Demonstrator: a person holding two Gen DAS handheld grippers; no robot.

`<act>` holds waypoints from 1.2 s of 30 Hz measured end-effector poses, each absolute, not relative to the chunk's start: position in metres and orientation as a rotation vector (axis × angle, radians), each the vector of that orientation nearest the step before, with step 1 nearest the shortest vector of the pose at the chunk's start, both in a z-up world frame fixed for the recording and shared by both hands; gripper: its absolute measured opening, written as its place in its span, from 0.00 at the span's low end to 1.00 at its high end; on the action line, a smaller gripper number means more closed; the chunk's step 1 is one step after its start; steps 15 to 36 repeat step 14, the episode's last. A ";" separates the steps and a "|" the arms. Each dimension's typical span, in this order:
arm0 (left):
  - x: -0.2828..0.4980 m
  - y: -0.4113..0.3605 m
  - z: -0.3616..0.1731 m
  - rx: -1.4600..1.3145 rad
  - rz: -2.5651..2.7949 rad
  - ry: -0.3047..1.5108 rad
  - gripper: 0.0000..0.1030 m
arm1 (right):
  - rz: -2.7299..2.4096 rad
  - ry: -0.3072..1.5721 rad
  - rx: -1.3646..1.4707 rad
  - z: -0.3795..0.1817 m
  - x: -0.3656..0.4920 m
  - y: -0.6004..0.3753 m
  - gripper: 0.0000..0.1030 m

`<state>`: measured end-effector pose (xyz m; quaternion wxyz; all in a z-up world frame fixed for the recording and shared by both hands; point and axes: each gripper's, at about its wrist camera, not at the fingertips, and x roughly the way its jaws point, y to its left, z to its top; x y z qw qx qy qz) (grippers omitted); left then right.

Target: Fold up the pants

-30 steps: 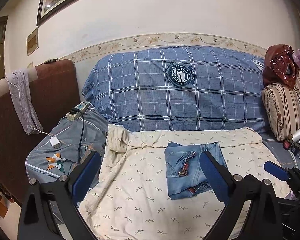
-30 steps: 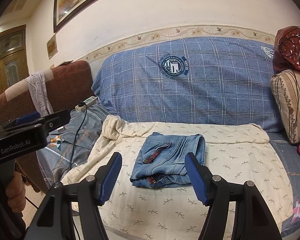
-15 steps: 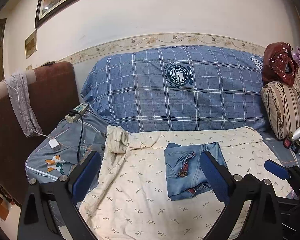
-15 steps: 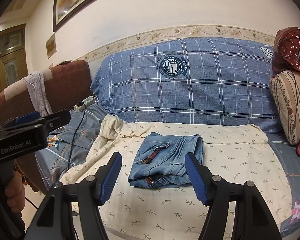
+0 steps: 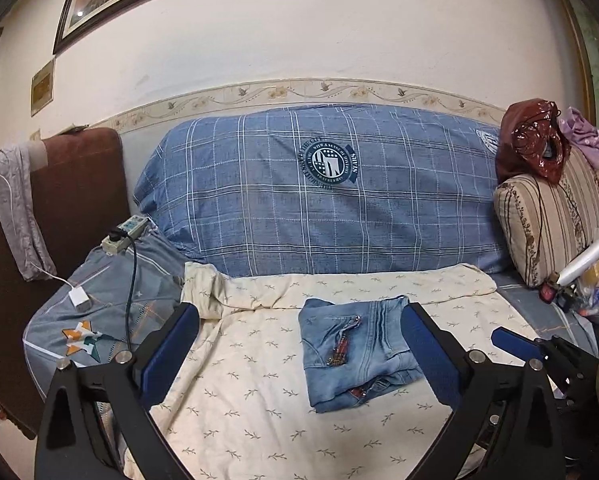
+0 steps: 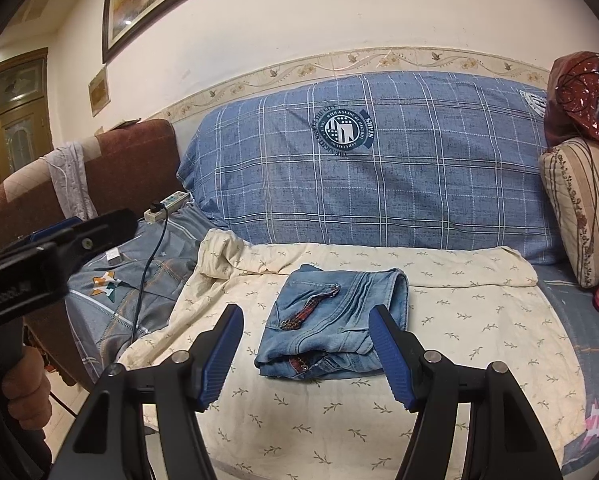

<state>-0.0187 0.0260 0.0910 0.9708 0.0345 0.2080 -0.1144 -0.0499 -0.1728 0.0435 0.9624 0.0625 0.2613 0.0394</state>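
Jeans: folded into a compact stack (laid on cream sheet)
Left gripper: fingers spread, nothing held
Right gripper: fingers spread, nothing held

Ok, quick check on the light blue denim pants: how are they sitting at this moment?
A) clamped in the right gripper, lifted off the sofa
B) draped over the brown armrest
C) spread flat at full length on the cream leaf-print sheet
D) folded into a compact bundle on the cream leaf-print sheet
D: the light blue denim pants lie as a compact folded bundle on the cream leaf-print sheet, with the right gripper and left gripper open and holding nothing.
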 end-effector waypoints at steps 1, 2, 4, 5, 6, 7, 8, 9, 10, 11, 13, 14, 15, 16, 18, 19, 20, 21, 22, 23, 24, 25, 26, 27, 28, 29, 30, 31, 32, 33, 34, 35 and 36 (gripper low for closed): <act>-0.018 0.026 0.091 0.072 -0.232 0.416 0.98 | 0.080 0.532 0.128 0.043 -0.049 -0.173 0.66; -0.018 0.025 0.091 0.072 -0.234 0.415 0.98 | 0.081 0.533 0.128 0.042 -0.048 -0.173 0.66; -0.017 0.026 0.090 0.057 -0.242 0.422 0.98 | 0.081 0.533 0.128 0.041 -0.047 -0.172 0.66; -0.017 0.027 0.090 0.044 -0.247 0.416 0.98 | 0.082 0.533 0.128 0.041 -0.047 -0.171 0.66; -0.017 0.029 0.090 0.036 -0.248 0.405 0.99 | 0.087 0.535 0.131 0.040 -0.046 -0.171 0.66; -0.018 0.030 0.090 0.030 -0.249 0.391 1.00 | 0.089 0.535 0.134 0.039 -0.046 -0.171 0.66; -0.019 0.030 0.090 0.025 -0.256 0.383 1.00 | 0.090 0.535 0.136 0.038 -0.045 -0.171 0.66; -0.019 0.030 0.090 0.023 -0.263 0.380 1.00 | 0.091 0.534 0.137 0.037 -0.045 -0.172 0.66; -0.018 0.031 0.089 0.021 -0.268 0.379 1.00 | 0.092 0.533 0.140 0.037 -0.044 -0.172 0.66; -0.017 0.030 0.088 0.023 -0.264 0.379 1.00 | 0.089 0.532 0.145 0.036 -0.043 -0.174 0.66; -0.011 0.030 0.083 0.028 -0.248 0.396 1.00 | 0.081 0.532 0.151 0.033 -0.041 -0.177 0.66; -0.004 0.032 0.079 0.017 -0.238 0.420 1.00 | 0.074 0.534 0.151 0.032 -0.040 -0.179 0.66; -0.004 0.032 0.079 0.017 -0.238 0.420 1.00 | 0.074 0.534 0.151 0.032 -0.040 -0.179 0.66; -0.004 0.032 0.079 0.017 -0.238 0.420 1.00 | 0.074 0.534 0.151 0.032 -0.040 -0.179 0.66; -0.004 0.032 0.079 0.017 -0.238 0.420 1.00 | 0.074 0.534 0.151 0.032 -0.040 -0.179 0.66; -0.004 0.032 0.079 0.017 -0.238 0.420 1.00 | 0.074 0.534 0.151 0.032 -0.040 -0.179 0.66; -0.004 0.032 0.079 0.017 -0.238 0.420 1.00 | 0.074 0.534 0.151 0.032 -0.040 -0.179 0.66; -0.004 0.032 0.079 0.017 -0.238 0.420 1.00 | 0.074 0.534 0.151 0.032 -0.040 -0.179 0.66; -0.004 0.032 0.079 0.017 -0.238 0.420 1.00 | 0.074 0.534 0.151 0.032 -0.040 -0.179 0.66; -0.004 0.032 0.079 0.017 -0.238 0.420 1.00 | 0.074 0.534 0.151 0.032 -0.040 -0.179 0.66; -0.004 0.032 0.079 0.017 -0.238 0.420 1.00 | 0.074 0.534 0.151 0.032 -0.040 -0.179 0.66; -0.004 0.032 0.079 0.017 -0.238 0.420 1.00 | 0.074 0.534 0.151 0.032 -0.040 -0.179 0.66; -0.004 0.032 0.079 0.017 -0.238 0.420 1.00 | 0.074 0.534 0.151 0.032 -0.040 -0.179 0.66; -0.004 0.032 0.079 0.017 -0.238 0.420 1.00 | 0.074 0.534 0.151 0.032 -0.040 -0.179 0.66; -0.004 0.032 0.079 0.017 -0.238 0.420 1.00 | 0.074 0.534 0.151 0.032 -0.040 -0.179 0.66; -0.004 0.032 0.079 0.017 -0.238 0.420 1.00 | 0.074 0.534 0.151 0.032 -0.040 -0.179 0.66; -0.004 0.032 0.079 0.017 -0.238 0.420 1.00 | 0.074 0.534 0.151 0.032 -0.040 -0.179 0.66; -0.004 0.032 0.079 0.017 -0.238 0.420 1.00 | 0.074 0.534 0.151 0.032 -0.040 -0.179 0.66; -0.004 0.032 0.079 0.017 -0.238 0.420 1.00 | 0.074 0.534 0.151 0.032 -0.040 -0.179 0.66; -0.004 0.032 0.079 0.017 -0.238 0.420 1.00 | 0.074 0.534 0.151 0.032 -0.040 -0.179 0.66; -0.004 0.032 0.079 0.017 -0.238 0.420 1.00 | 0.074 0.534 0.151 0.032 -0.040 -0.179 0.66; -0.004 0.032 0.079 0.017 -0.238 0.420 1.00 | 0.074 0.534 0.151 0.032 -0.040 -0.179 0.66; -0.004 0.032 0.079 0.017 -0.238 0.420 1.00 | 0.074 0.534 0.151 0.032 -0.040 -0.179 0.66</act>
